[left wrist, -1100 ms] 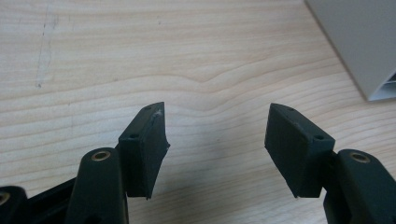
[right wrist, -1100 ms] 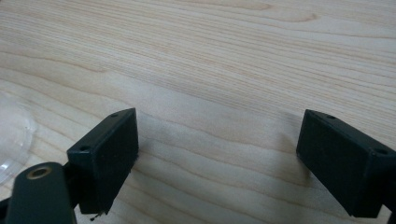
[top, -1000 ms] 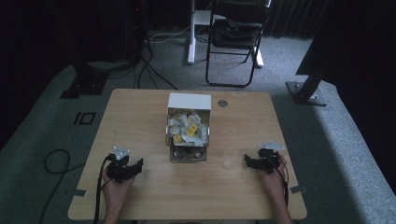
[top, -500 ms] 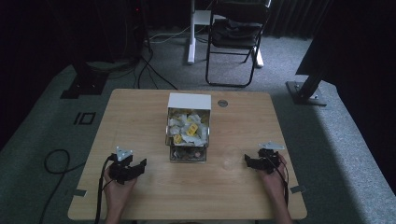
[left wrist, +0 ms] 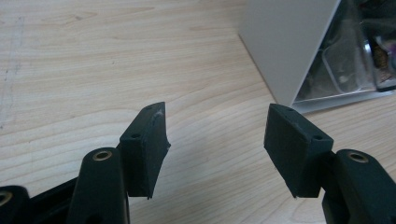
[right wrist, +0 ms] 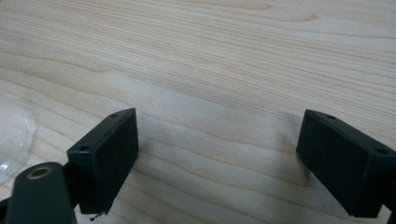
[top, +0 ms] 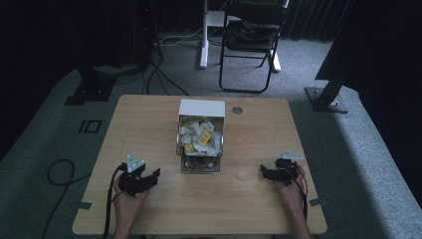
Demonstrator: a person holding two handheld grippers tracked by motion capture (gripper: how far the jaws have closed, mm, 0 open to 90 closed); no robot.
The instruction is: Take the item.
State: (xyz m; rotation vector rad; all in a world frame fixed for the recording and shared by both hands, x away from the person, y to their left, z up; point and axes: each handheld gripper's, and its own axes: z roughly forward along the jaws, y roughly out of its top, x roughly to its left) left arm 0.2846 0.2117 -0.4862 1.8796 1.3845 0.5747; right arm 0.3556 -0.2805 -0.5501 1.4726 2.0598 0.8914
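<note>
Wooden table (top: 149, 119) in dim room | box of packets (top: 200, 135) at frame centre, clear cup (top: 246, 168) beside right gripper (top: 264, 173) | left gripper (top: 151, 175) was shifted slightly lower-right since earlier | both jaws spread, nothing held | reach judged not begun.

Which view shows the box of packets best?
The high view: the box shows whole, mid-table, its open top full of white and yellow packets. The left gripper view catches just a white side wall and a clear front corner beyond the open left tongs.
</note>
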